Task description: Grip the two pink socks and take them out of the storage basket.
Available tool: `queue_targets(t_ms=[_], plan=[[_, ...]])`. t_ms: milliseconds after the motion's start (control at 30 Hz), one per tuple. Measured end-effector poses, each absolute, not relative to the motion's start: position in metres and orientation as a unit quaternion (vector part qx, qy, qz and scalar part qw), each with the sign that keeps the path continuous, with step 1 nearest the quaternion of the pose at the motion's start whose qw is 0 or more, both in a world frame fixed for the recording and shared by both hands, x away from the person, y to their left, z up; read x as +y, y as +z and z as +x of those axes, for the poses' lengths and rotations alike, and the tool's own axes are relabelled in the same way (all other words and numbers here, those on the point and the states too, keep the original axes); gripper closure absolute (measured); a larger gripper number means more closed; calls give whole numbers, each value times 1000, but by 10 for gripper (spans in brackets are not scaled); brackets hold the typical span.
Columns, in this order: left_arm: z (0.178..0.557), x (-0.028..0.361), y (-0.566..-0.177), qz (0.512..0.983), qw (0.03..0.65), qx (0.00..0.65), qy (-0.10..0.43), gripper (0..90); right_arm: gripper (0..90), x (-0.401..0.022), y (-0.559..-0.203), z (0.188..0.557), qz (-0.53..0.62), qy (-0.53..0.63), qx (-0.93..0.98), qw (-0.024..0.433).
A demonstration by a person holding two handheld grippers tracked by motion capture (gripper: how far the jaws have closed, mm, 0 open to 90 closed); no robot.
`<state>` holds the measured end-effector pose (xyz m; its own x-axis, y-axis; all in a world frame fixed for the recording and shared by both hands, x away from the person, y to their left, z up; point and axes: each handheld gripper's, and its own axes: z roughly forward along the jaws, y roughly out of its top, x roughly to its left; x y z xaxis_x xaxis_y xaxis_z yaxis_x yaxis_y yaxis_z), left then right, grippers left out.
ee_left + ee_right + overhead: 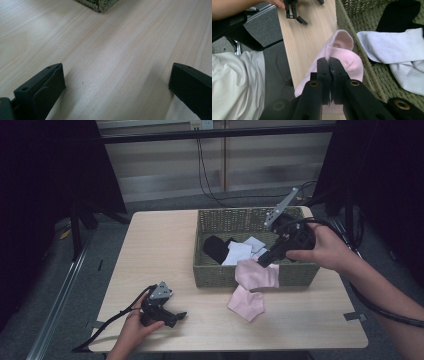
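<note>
Jaws of the left gripper [175,316] stand wide apart with nothing between them, low over the pale wooden table [150,255] near its front edge, held by the left hand [135,330]. In the left gripper view only bare wood grain lies between the two black jaws, and a corner of the woven basket [100,5] is cut off at the top.

Farther on, the right gripper [265,261] is clamped on a pink sock [256,274]; in the right gripper view its jaws are pressed together on the soft fabric [348,62]. The sock hangs over the front wall of the basket [220,275], partly outside. A second pink sock [246,302] lies flat on the table just in front of the basket, touching the hanging one or nearly so; I cannot tell which.

Inside the green-grey wicker basket lie white socks [240,252] and a black sock [216,247], partly overlapping; their number is hard to make out. The right hand [325,247] covers part of the basket's right side.
</note>
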<state>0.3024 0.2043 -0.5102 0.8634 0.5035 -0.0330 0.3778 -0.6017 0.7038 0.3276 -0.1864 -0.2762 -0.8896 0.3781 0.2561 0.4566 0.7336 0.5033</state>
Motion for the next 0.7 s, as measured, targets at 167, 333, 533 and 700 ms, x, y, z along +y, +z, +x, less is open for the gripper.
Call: queue_targets(t_ms=[167,333,533,700], plan=[[302,204,-510,891,371,248,84,0,872,-180,-295,327,-224,-283,-929,80],[303,205,-510,892,369,245,84,0,810,-174,-315,328,-225,-280,-928,97],[302,205,-510,892,369,246,84,0,686,-172,-325,326,-226,-272,-930,97],[302,205,-510,892,369,246,85,0,635,-174,-328,325,-226,-273,-930,95]])
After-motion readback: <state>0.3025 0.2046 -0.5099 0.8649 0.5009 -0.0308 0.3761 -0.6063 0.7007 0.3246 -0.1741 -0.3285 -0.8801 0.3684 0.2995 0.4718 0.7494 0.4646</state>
